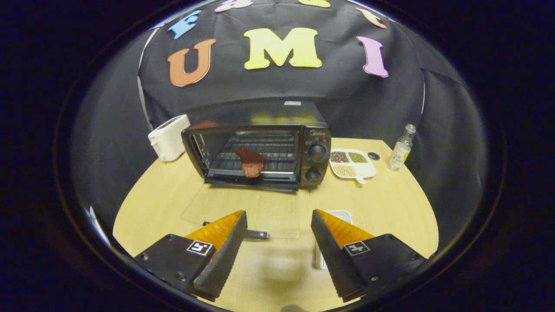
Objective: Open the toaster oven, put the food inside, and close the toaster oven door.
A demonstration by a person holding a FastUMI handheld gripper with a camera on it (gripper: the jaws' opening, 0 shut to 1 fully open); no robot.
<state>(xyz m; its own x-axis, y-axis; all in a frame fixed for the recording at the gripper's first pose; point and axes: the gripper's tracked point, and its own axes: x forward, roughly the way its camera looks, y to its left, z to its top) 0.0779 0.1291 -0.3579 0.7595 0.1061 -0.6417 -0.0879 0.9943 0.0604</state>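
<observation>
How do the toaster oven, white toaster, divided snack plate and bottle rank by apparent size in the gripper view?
1. Toaster oven, door down, meat inside.
2. White toaster and divided snack plate: look about alike, unranked.
3. Bottle.
All stand far beyond the open, empty gripper, at roughly similar range.

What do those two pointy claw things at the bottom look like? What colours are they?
The two-finger gripper has wedge-shaped fingers that taper to points. Each finger is bright orange on its ridged outer face, with a dark grey, finely ribbed grip pad on the inner face. They sit on flat black mounts fastened with small screws, and each mount carries a small square black-and-white marker sticker. No cables are visible.
</observation>
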